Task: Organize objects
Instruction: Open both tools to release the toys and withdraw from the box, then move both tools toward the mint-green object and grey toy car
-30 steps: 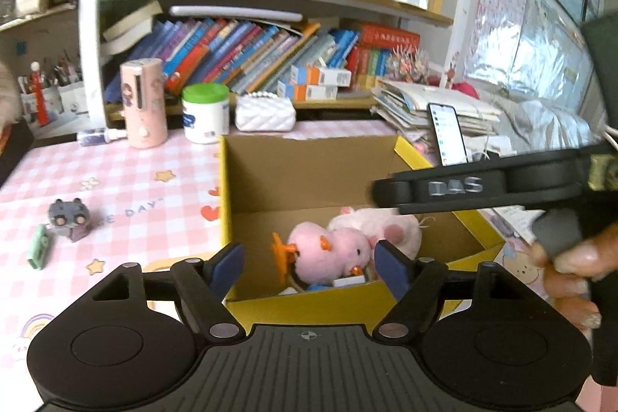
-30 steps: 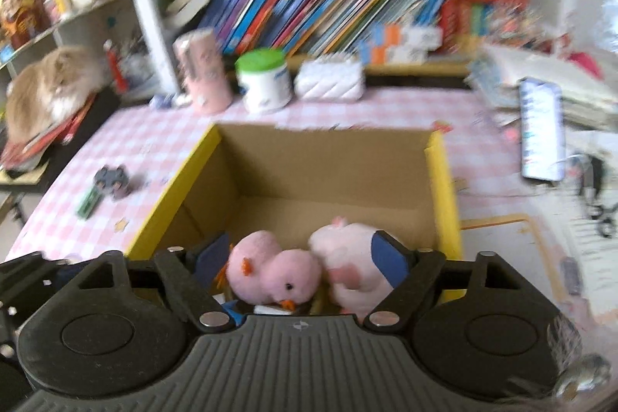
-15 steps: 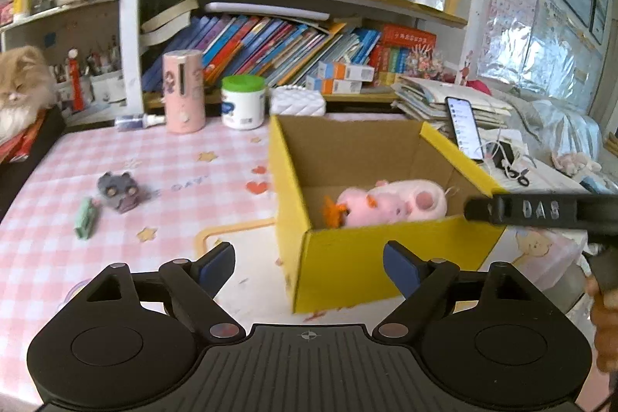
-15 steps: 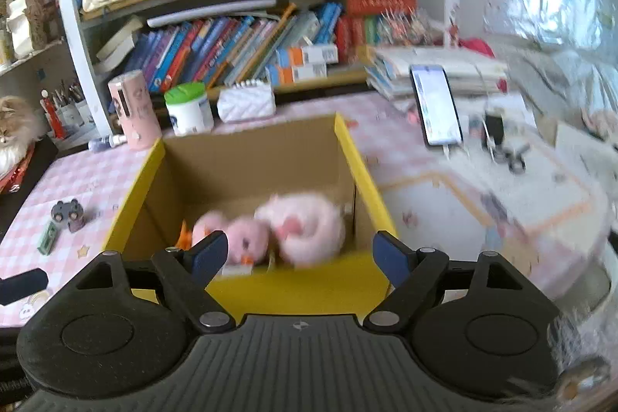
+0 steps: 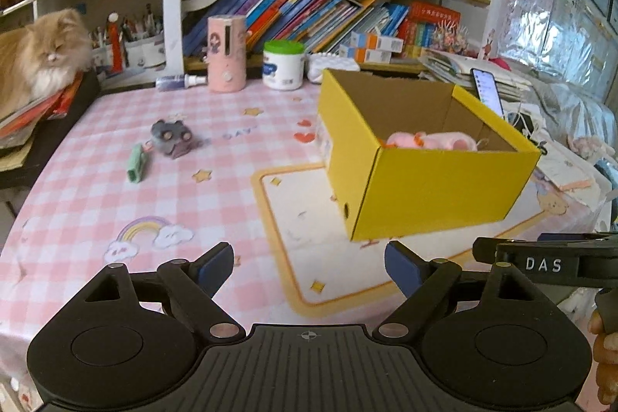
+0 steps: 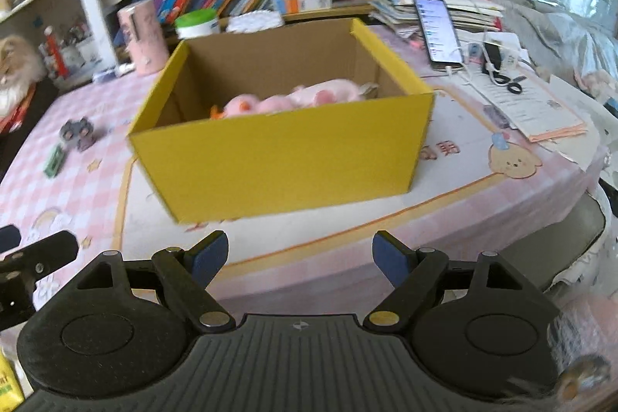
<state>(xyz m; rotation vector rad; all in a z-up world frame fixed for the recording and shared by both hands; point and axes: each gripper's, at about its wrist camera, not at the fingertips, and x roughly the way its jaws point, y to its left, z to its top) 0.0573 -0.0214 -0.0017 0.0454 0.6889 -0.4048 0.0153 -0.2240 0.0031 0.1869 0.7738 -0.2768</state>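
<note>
Both tongs agape, empty: left tongs (image 5: 309,263), right tongs (image 6: 299,255) | yellow box (image 5: 432,180) holds pink plush toys (image 5: 428,140) | smartphone screen (image 6: 438,29) fully visible right view only | whole cat (image 5: 34,53) left view only

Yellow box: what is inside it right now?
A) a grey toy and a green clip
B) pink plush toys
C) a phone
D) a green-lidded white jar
B: pink plush toys lie in the yellow box; the grey toy and the green clip are out on the tablecloth, and both grippers' jaws are open and empty.
</note>
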